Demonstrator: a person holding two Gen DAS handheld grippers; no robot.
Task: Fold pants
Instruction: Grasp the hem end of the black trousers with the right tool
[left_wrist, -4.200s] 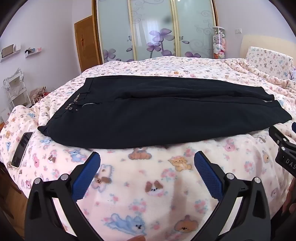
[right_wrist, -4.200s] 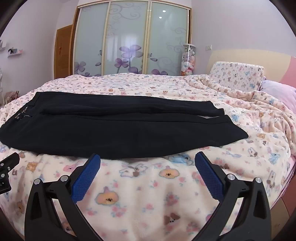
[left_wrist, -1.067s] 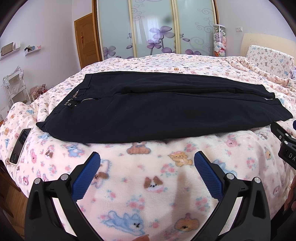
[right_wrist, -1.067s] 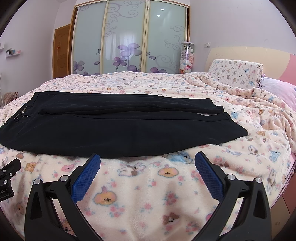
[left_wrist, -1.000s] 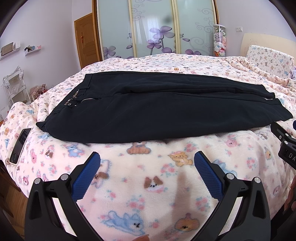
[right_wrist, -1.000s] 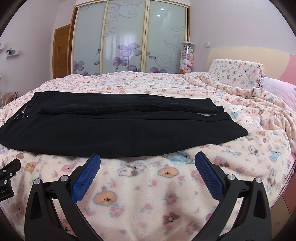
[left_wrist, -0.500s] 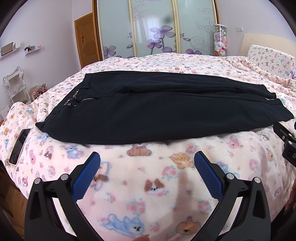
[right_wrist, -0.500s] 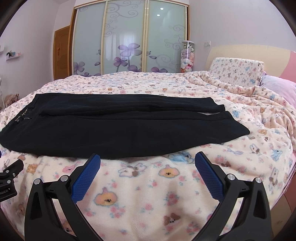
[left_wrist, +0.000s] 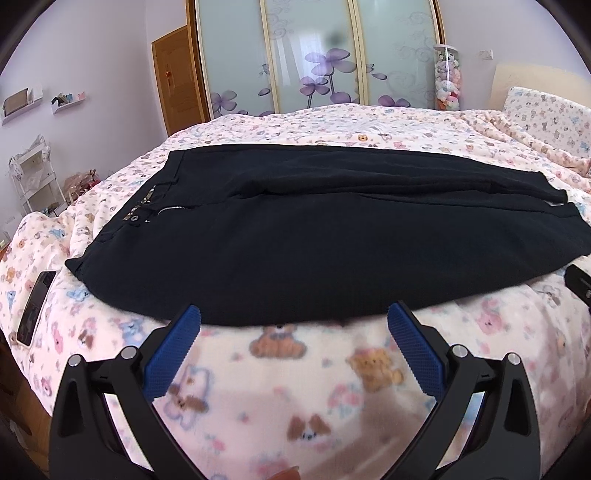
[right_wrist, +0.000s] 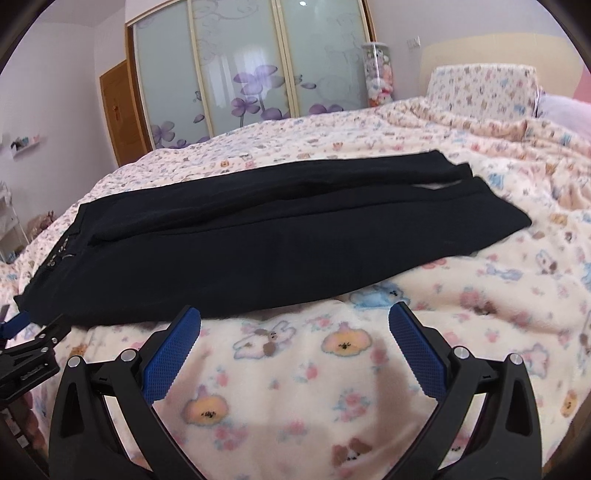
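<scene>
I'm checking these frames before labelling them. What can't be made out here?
- Far leg of the pants, left wrist view: partly overlapped by the near leg.
- Right gripper, left wrist view: cut off by the right edge; fingers unseen.
- Dark flat object on the blanket, left wrist view: too small to identify.
- Blanket print near the left gripper: blurred.

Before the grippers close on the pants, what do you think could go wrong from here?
The pants lie on a plush blanket, so the open left gripper or right gripper might pinch fleece with the near edge. The legs overlap unevenly near the hems, so folding could lock in misalignment.
</scene>
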